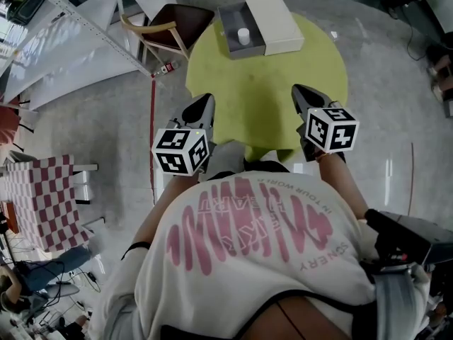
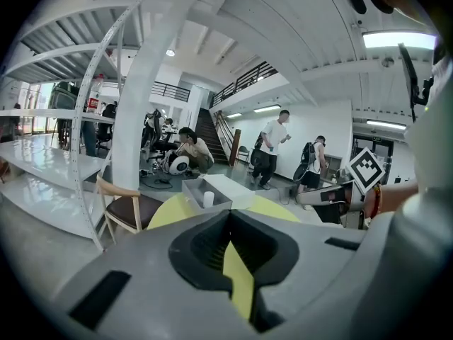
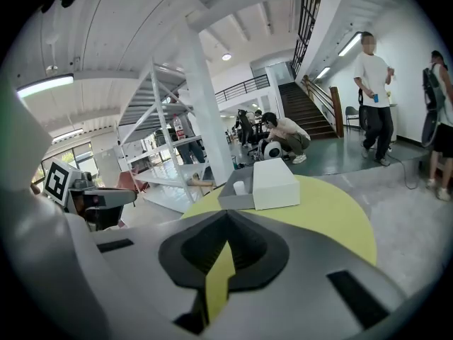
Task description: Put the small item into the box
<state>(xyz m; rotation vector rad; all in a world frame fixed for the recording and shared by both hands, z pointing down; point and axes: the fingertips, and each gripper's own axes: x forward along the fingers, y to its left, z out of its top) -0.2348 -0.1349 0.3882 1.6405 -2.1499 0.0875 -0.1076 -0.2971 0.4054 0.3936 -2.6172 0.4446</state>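
A big open hall with a pale grey floor holds a round yellow-green table (image 1: 283,83), seen from above, with white metal shelving (image 1: 71,20) away at 10 o'clock and a wooden chair with a dark seat (image 1: 166,30) drawn up just beside the table's edge at 9 o'clock. In the gripper views a staircase and several people, standing and crouching, show far behind the table. On the table, near its far rim at about 11 o'clock from its middle, sits the grey box (image 1: 230,20). A white lid (image 1: 272,23) lies over its 3 o'clock part and leaves the 9 o'clock part open. The small item (image 1: 243,36), a short white cylinder, stands upright inside that open part, close to the lid's edge. The left gripper (image 1: 207,99) hangs at the table's near edge at 7 o'clock and the right gripper (image 1: 297,91) at 5 o'clock. Both point toward the box and are well apart from it and from each other. In each gripper's own view the two jaws meet at their tips with nothing caught between them, and only a sliver of the yellow-green tabletop shows through the hollow behind the tips. Below the grippers is the person's white T-shirt with pink print (image 1: 262,232), and a red-and-white checked surface (image 1: 42,200) stands on the floor at 8 o'clock, well clear of the table.
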